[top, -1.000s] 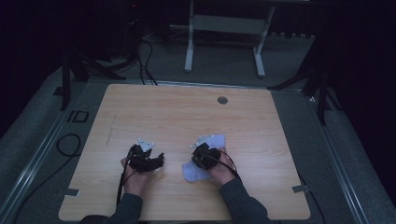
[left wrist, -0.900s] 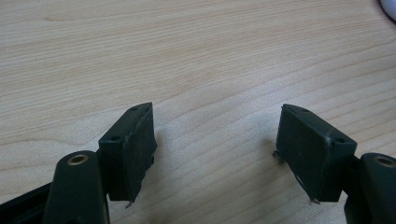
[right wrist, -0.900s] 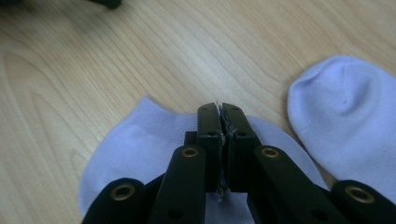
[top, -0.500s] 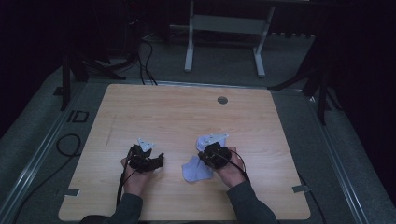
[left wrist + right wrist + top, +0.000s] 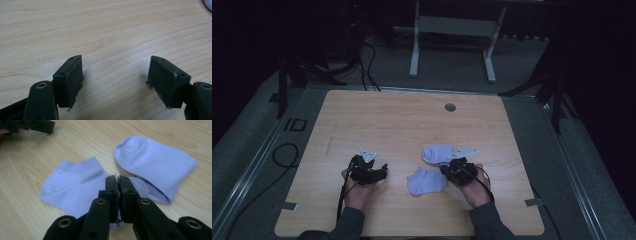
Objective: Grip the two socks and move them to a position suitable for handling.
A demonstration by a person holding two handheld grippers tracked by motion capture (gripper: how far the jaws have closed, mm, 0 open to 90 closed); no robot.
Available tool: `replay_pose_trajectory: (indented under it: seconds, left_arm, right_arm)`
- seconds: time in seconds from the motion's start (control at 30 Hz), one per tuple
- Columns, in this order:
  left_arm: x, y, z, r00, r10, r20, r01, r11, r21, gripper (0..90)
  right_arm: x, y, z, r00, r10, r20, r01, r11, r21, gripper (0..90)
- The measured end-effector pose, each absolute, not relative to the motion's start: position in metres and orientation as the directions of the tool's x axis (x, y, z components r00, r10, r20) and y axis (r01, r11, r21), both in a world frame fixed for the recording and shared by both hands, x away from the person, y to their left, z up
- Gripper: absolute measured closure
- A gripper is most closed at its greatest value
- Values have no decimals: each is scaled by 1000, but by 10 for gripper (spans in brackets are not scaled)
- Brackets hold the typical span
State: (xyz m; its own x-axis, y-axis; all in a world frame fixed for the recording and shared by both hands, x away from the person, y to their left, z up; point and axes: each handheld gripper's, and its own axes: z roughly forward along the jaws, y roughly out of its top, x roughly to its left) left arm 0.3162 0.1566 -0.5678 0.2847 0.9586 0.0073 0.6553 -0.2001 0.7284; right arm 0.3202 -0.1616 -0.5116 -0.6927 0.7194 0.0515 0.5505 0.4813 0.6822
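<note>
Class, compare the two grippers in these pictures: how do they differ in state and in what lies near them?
The left gripper is open, jaws wide apart over bare table; the right gripper is shut, jaws pressed together. The left gripper holds nothing; the right gripper seems to pinch the edge of a sock, with a second sock beside it. Both are black, hand-held and low over the table.

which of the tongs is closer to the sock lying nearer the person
Right. The right tongs sit at that sock's right edge, jaws shut. The left tongs rest open farther off to its left, bare wood between.
</note>
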Motion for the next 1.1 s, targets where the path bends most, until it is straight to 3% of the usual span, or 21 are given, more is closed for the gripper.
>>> replay_pose_trajectory:
  seconds: [0.53, 0.7, 0.77, 1.1]
  left_arm:
    - [316, 157, -568, 284, 959, 7, 655, -200, 729, 286]
    - [316, 157, -568, 285, 959, 7, 655, -200, 729, 286]
    - [316, 156, -568, 284, 959, 7, 655, -199, 728, 285]
    - [316, 156, -568, 288, 958, 9, 655, -204, 728, 283]
  right_arm:
    - [305, -209, -531, -620, 777, 105, 629, 414, 658, 844]
    - [300, -222, -536, -596, 794, 121, 649, 387, 655, 781]
    - [297, -227, -540, -569, 820, 62, 655, 407, 637, 718]
    - [296, -228, -545, -569, 821, 34, 662, 433, 612, 677]
